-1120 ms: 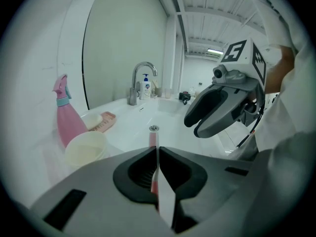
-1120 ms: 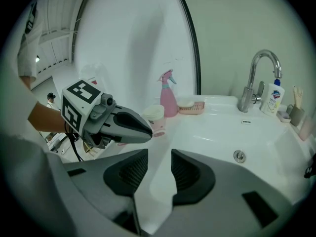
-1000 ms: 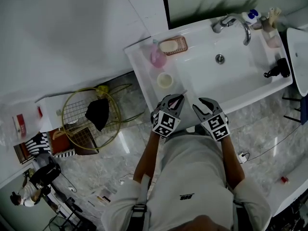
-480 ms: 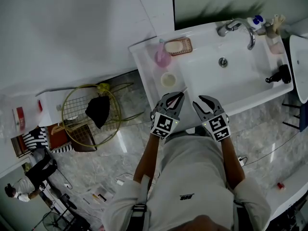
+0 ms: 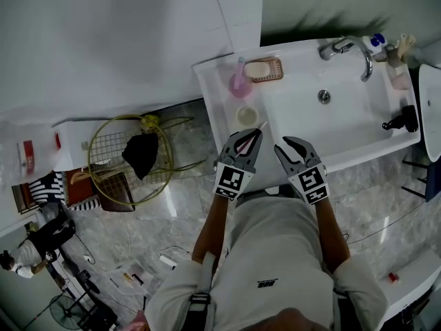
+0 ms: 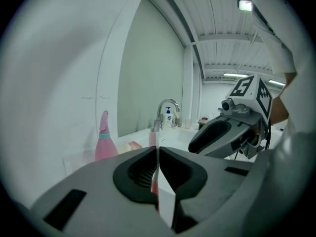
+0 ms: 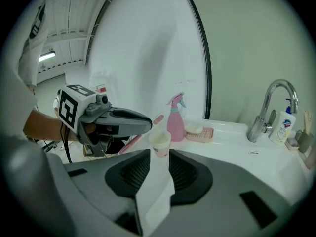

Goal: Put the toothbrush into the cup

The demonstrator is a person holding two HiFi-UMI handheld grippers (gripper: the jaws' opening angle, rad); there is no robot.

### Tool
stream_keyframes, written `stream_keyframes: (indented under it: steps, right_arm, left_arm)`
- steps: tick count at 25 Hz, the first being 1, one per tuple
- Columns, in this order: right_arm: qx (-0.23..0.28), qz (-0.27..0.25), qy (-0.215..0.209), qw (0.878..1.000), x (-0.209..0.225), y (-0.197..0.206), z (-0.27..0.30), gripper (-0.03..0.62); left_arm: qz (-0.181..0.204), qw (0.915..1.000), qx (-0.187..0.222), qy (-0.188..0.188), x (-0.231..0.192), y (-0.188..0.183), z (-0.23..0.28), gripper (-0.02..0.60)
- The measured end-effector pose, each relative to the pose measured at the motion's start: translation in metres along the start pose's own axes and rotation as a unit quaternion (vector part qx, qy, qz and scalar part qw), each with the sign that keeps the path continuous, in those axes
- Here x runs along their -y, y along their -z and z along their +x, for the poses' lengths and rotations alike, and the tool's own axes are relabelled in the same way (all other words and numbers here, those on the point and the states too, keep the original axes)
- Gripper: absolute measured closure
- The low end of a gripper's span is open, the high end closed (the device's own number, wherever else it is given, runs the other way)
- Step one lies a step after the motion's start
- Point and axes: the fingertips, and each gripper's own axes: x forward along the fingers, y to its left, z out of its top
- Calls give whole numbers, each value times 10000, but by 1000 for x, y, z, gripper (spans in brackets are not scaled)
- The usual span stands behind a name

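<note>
We are pinching the toothbrush (image 7: 131, 143) in the left gripper (image 5: 251, 140) near the cup (image 5: 247, 116); the right gripper (image 5: 288, 145) is gaping, empty. By striking the rim, we are risking toppling the cup.

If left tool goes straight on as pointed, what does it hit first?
Probably the cup on the sink ledge, just ahead; the left tool, shut on the toothbrush, points roughly at it. Depth unclear, brush tip leads.
</note>
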Motion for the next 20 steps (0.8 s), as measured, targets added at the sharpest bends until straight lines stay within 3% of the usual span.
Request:
stream_keyframes:
  steps: [20]
  right_arm:
    - [298,-87,-143,9994,6,-27,11,471]
  left_arm:
    - [-692,9897,1200,-356,-37,-47,4,540]
